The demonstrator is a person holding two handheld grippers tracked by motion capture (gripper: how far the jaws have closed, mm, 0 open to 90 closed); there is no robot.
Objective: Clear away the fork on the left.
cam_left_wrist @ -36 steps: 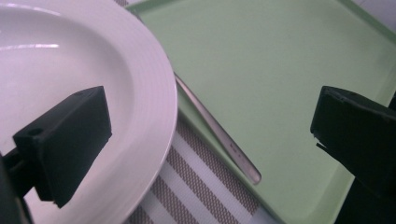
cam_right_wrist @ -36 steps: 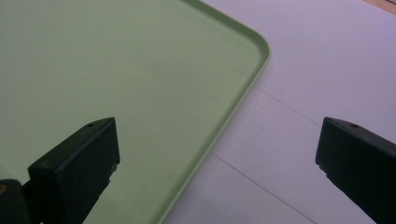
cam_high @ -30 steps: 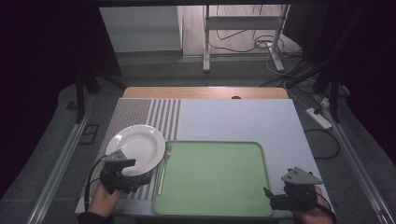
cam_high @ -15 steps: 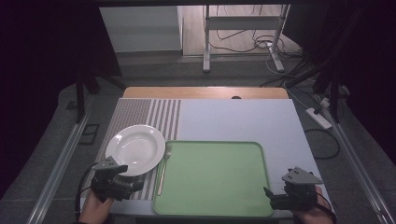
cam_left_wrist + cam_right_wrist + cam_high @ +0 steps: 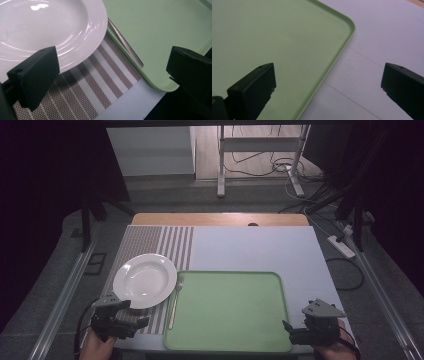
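Observation:
A white plate (image 5: pixel 144 280) rests on a striped placemat (image 5: pixel 150 255) at the table's left. Beside it lies a fork (image 5: pixel 175 302) along the left rim of a green tray (image 5: pixel 270 280), which holds nothing. My left gripper (image 5: pixel 132 322) is at the front left corner, just short of the plate, jaws wide apart and empty; its own view shows the plate (image 5: pixel 50 30), the placemat (image 5: pixel 92 80), the fork (image 5: pixel 125 42) and the tray (image 5: pixel 160 32). My right gripper (image 5: pixel 295 332) is open at the tray's front right corner (image 5: pixel 332 62), holding nothing.
The pale table top (image 5: pixel 250 247) extends behind the tray, with a wooden strip (image 5: pixel 220 219) at its far edge. Beyond the table are a stand (image 5: pixel 260 150), floor cables (image 5: pixel 280 170) and a power strip (image 5: pixel 341 246).
My left gripper has drawn back from the plate's front edge toward the table's front left corner. The right gripper has stayed in place.

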